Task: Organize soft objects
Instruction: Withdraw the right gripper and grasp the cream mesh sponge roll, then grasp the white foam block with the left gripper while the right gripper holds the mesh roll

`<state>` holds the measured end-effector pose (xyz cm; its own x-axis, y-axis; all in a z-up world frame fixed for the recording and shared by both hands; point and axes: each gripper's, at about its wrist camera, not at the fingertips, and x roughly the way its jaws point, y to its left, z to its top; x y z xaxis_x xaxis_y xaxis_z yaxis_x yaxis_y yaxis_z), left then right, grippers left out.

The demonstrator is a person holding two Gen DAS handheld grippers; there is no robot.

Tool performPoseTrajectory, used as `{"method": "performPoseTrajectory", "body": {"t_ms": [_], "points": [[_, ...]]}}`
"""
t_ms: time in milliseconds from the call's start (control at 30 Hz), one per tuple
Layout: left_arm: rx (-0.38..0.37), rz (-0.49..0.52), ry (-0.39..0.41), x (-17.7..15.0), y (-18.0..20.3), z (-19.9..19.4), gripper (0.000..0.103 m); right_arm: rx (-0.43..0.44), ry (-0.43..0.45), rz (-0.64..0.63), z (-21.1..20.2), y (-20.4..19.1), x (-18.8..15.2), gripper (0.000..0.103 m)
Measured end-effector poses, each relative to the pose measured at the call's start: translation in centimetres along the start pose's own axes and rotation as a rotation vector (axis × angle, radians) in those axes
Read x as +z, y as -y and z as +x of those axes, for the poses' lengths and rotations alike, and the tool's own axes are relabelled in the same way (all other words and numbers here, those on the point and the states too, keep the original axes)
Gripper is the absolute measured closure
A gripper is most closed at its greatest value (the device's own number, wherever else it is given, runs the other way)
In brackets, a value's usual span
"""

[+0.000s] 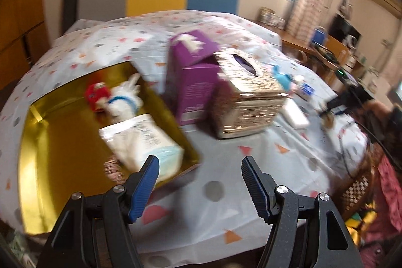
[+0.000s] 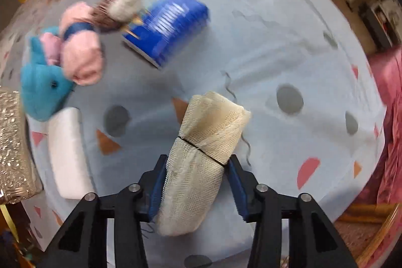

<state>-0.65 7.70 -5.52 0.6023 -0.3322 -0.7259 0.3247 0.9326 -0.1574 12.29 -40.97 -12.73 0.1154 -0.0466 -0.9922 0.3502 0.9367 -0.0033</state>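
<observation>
The gold box (image 1: 37, 142) holds some soft things already; right jaws clamp a gauze roll (image 2: 201, 155), left jaws apart, toys (image 2: 50, 82) still on the bed (image 2: 276, 54).

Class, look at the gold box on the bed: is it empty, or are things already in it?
Not empty. The gold box holds a white packet, a white plush toy and a red toy.

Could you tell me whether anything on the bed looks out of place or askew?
The purple box stands with its top flap open, leaning against the gold tissue box. Otherwise nothing stands out.
</observation>
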Motion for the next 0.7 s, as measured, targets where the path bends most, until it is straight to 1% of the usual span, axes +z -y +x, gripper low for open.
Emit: {"method": "performPoseTrajectory", "body": {"t_ms": [67, 100, 200, 233, 300, 400, 433, 467, 533, 567, 600, 633, 700], "points": [[-0.032, 0.042, -0.002, 0.6, 1.6, 0.1, 0.034, -0.070, 0.072, 0.002, -1.1, 0.0, 0.1, 0.058], [-0.054, 0.069, -0.003, 1.0, 2.7, 0.3, 0.034, -0.097, 0.080, 0.021, -1.3, 0.3, 0.2, 0.058], [-0.111, 0.156, -0.006, 2.3, 6.2, 0.7, 0.034, -0.079, 0.169, 0.129, -2.7, 2.3, 0.5, 0.057], [-0.128, 0.182, -0.011, 2.7, 7.6, 1.0, 0.034, -0.068, 0.177, 0.164, -2.7, 2.6, 0.7, 0.057], [-0.158, 0.213, -0.015, 3.7, 9.7, 1.5, 0.034, 0.011, 0.187, 0.243, -2.1, 3.8, 0.7, 0.057], [-0.195, 0.243, -0.049, 5.1, 12.8, 2.8, 0.034, 0.102, 0.215, 0.370, -0.9, 5.5, 0.2, 0.057], [-0.208, 0.250, -0.061, 5.6, 13.8, 3.5, 0.035, 0.108, 0.214, 0.391, -0.7, 5.5, 0.2, 0.057], [-0.214, 0.252, -0.072, 5.9, 14.6, 4.0, 0.037, 0.110, 0.235, 0.411, -1.1, 5.4, 0.5, 0.057], [-0.230, 0.265, -0.097, 6.5, 16.5, 5.4, 0.040, 0.111, 0.304, 0.429, -2.3, 5.7, 0.0, 0.057], [-0.212, 0.288, -0.099, 6.6, 17.6, 6.1, 0.040, 0.113, 0.321, 0.437, -2.7, 5.8, -0.1, 0.057], [-0.199, 0.315, -0.099, 6.7, 18.7, 6.8, 0.040, 0.124, 0.328, 0.446, -2.8, 5.9, -0.3, 0.057], [-0.208, 0.332, -0.110, 6.8, 19.7, 7.7, 0.042, 0.136, 0.331, 0.449, -2.7, 6.1, -0.1, 0.057], [-0.224, 0.316, -0.152, 7.2, 21.1, 9.5, 0.044, 0.144, 0.344, 0.450, -3.0, 6.3, -0.3, 0.057]]}}
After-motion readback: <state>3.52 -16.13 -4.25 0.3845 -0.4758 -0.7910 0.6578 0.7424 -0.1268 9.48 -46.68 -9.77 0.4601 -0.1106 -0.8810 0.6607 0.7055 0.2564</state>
